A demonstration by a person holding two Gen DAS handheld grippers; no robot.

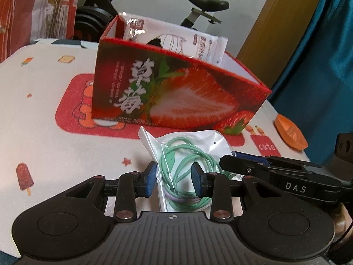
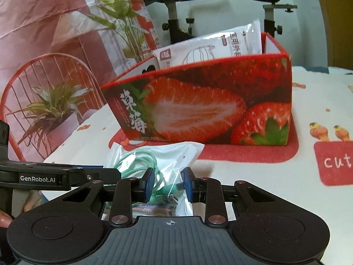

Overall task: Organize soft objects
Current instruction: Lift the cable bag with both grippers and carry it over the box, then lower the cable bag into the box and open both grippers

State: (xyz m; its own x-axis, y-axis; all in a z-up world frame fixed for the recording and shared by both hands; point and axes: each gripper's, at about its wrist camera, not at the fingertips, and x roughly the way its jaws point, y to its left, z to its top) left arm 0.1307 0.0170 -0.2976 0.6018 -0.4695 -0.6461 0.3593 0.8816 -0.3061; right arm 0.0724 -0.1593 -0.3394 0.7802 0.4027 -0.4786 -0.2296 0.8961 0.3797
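Both grippers clamp one clear bag [image 1: 187,154] of green cable, left gripper [image 1: 174,180] and right gripper [image 2: 167,184], just near of the strawberry box [image 1: 176,92] on the table [image 1: 44,119].

The strawberry box [image 1: 176,92] bears large white characters "草莓". "DAS" is printed on the right tongs [image 1: 295,187], "GenRobot.AI" on the left tongs [image 2: 37,179]. A red patch [image 1: 267,146] on the worktop cloth reads "cute".
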